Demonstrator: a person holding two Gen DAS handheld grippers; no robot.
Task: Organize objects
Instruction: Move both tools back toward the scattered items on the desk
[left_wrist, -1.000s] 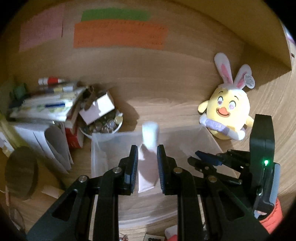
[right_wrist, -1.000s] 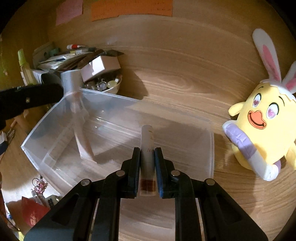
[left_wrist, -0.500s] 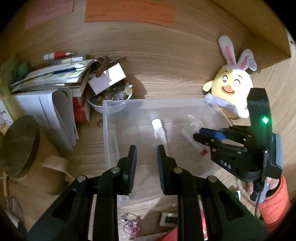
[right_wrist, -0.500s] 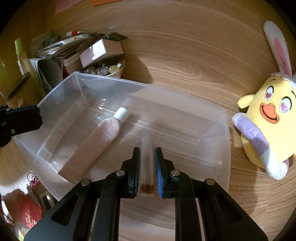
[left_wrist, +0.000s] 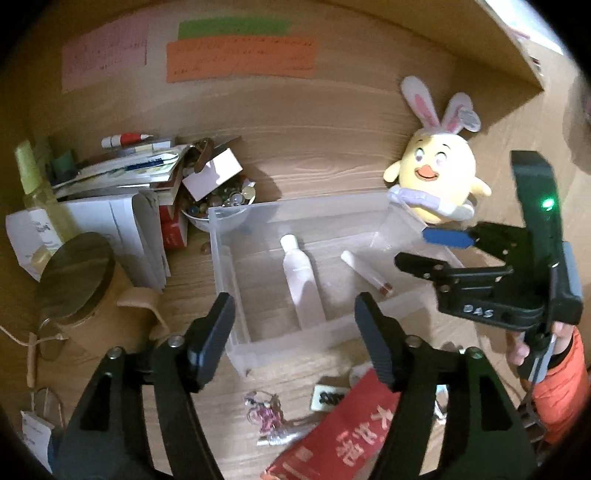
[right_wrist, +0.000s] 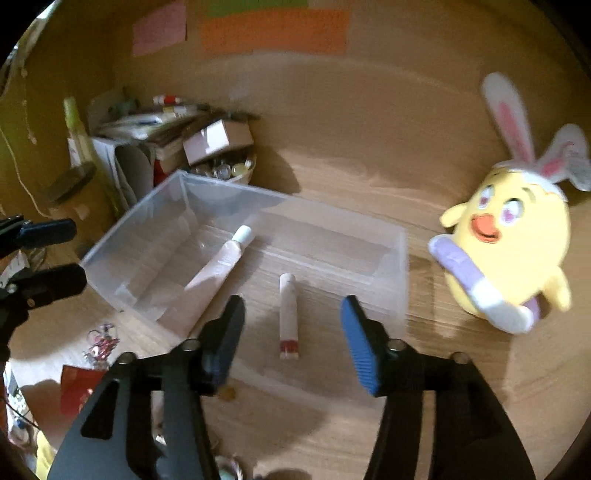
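Left gripper (left_wrist: 295, 325): matte black angular fingers showing silver screw heads at pivots, flat dark pads. Right gripper (right_wrist: 291, 325): same black frame, silver screws, right pad showing ribbed blue face. Seen from left wrist view, right gripper body (left_wrist: 517, 280) carrying upright black block with green light glowing, white lettering reading possibly "DAS". Orange sleeve (left_wrist: 561, 387) covering wrist; thin cable hanging beside it.

The pale tube (left_wrist: 301, 280) and the slim tube (right_wrist: 288, 314), gripped a second ago, are now released into the clear bin (left_wrist: 221, 266); both grippers' jaws are opening, nothing pressed between them.
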